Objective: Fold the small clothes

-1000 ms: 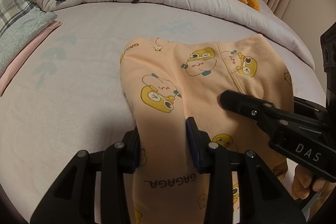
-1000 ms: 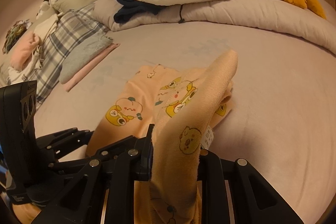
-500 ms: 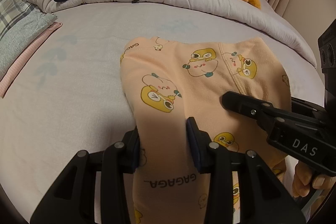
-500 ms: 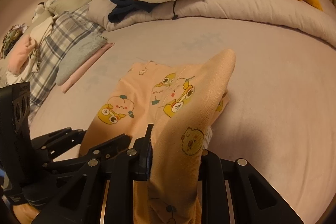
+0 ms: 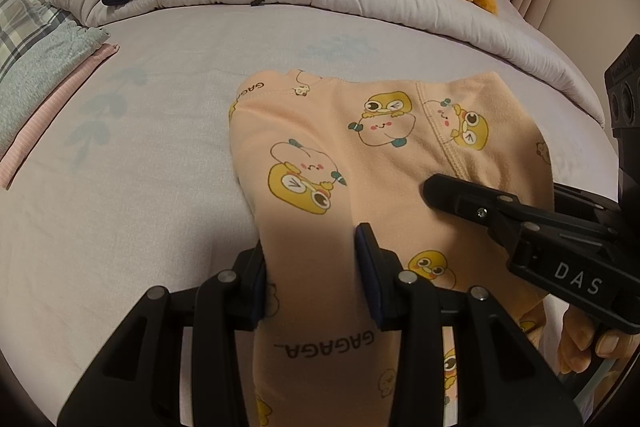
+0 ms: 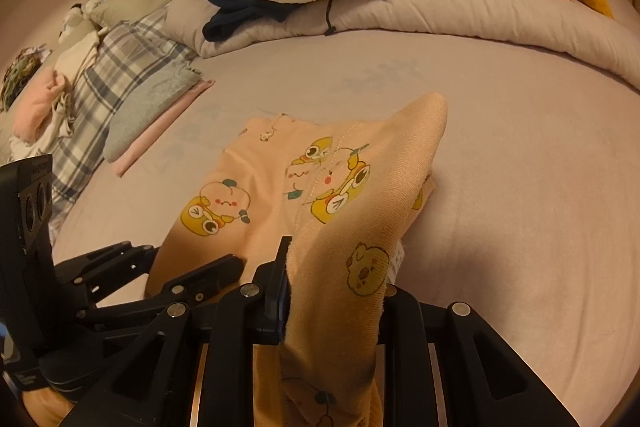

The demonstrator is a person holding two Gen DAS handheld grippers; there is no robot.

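1. The peach cartoon-print garment (image 5: 360,155) lies on the lilac bedsheet (image 5: 160,147); its near end is lifted toward 6 o'clock.
2. The left gripper (image 5: 312,275) is clamped on one bunched edge, and the right gripper (image 6: 332,291) pinches another.
3. The knit looks light, soft and limp, so it will probably sag.
4. Hold it at the hem corners, I think.

Both tools clamped on fabric, angled downward

The left tool (image 5: 312,267) is held tilted down, its pads pressed against a fold of the peach garment (image 5: 360,155). The right tool (image 6: 334,287) is likewise closed on a raised fold; fingertips (image 5: 580,351) of the person's right hand are seen beneath its body.
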